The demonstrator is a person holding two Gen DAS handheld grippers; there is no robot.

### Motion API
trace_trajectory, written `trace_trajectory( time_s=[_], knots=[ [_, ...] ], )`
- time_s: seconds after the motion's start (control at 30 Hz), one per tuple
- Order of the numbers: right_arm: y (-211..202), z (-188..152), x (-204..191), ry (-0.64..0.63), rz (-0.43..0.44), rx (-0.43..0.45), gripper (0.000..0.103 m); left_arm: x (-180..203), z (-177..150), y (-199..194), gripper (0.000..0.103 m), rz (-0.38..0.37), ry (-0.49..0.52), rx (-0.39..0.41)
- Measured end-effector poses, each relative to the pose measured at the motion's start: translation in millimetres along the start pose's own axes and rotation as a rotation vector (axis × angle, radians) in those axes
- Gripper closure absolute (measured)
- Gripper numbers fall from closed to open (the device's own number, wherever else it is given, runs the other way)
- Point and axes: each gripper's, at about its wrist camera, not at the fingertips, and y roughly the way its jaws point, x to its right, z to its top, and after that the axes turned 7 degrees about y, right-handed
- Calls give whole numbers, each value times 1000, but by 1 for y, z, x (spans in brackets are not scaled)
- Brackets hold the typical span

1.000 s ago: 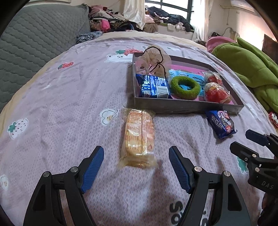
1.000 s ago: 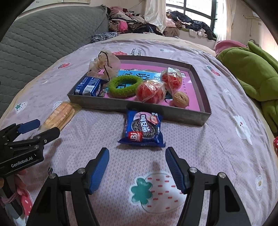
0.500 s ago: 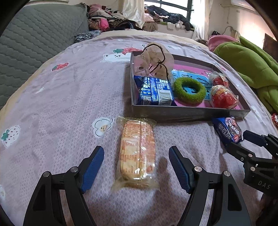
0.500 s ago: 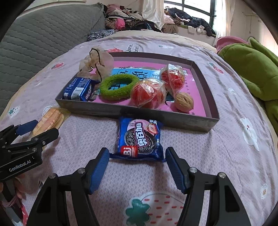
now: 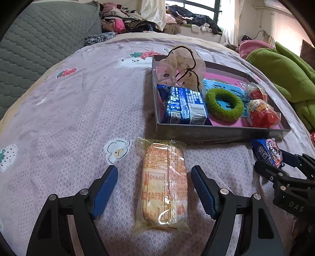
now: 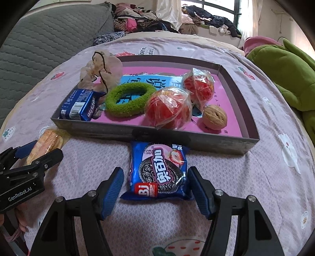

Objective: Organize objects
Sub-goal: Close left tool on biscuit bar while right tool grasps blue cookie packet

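Observation:
An orange cracker packet [image 5: 164, 183] lies on the bedspread in front of the grey tray [image 5: 216, 131]. My left gripper [image 5: 154, 177] is open with a finger on each side of the packet, not touching it. A blue Oreo packet [image 6: 158, 171] lies just in front of the tray [image 6: 137, 131]. My right gripper [image 6: 155, 179] is open and straddles the Oreo packet. The tray holds a blue biscuit pack [image 6: 78, 105], a green ring [image 6: 129, 99], two red wrapped balls [image 6: 169, 107], a walnut [image 6: 214, 117] and a pink bag [image 6: 102, 69].
A green blanket [image 6: 285, 72] lies to the right of the tray. A grey quilted cushion [image 5: 39, 39] rises at the left. Clothes are piled by the window at the back [image 5: 177, 17]. The left gripper shows at the left of the right wrist view [image 6: 25, 173].
Both grippers have moved forward toward the tray. The cracker packet now lies between the left fingers and the Oreo packet between the right fingers. Both stay open.

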Motion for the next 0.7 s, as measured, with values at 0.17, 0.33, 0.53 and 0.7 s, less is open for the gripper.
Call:
trace_trajectory(
  time_s=[0.17, 0.33, 0.53, 0.7],
  knots=[
    [6, 4, 1, 5, -3, -6, 39, -3, 2, 7, 25, 7, -12, -8],
    [8, 6, 1, 1, -2, -2, 46, -5, 4, 8, 33, 10, -18, -8],
    [4, 4, -1, -13, 14, 11, 48, -3, 2, 6, 59, 9, -14, -1],
    [-3, 1, -4, -28, 32, 22, 50, 2, -1, 2, 63, 20, 6, 5]
  ],
)
